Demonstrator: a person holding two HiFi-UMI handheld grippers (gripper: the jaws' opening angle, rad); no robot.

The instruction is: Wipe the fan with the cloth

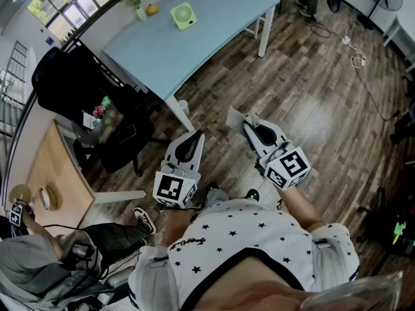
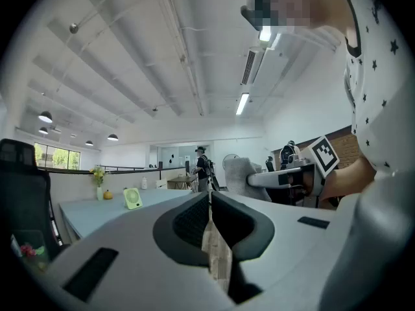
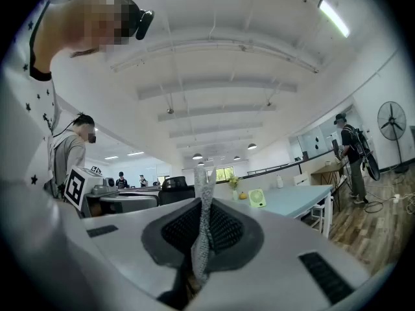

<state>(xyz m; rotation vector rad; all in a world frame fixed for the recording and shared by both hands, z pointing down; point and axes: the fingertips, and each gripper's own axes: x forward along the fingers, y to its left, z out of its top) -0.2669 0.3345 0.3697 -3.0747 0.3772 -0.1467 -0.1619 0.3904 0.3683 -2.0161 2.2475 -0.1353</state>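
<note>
A small green fan (image 1: 183, 15) stands upright on the light blue table (image 1: 214, 24) at the far side of the room, well away from both grippers. It also shows small in the left gripper view as the fan (image 2: 133, 198) and in the right gripper view as the fan (image 3: 257, 198). My right gripper (image 1: 245, 123) is held in front of my chest, shut on a pale textured cloth (image 3: 205, 190) that sticks up from between its jaws (image 3: 204, 206). The left gripper (image 1: 196, 135) hangs beside it, shut (image 2: 209, 196), with nothing in it.
A black office chair (image 1: 78, 89) stands between me and the table's left end. A wooden desk (image 1: 52, 173) lies at the left, with a seated person (image 1: 39, 264) below it. A vase and a yellow fruit (image 1: 151, 8) sit near the fan. Cables (image 1: 356, 57) cross the wooden floor at the right.
</note>
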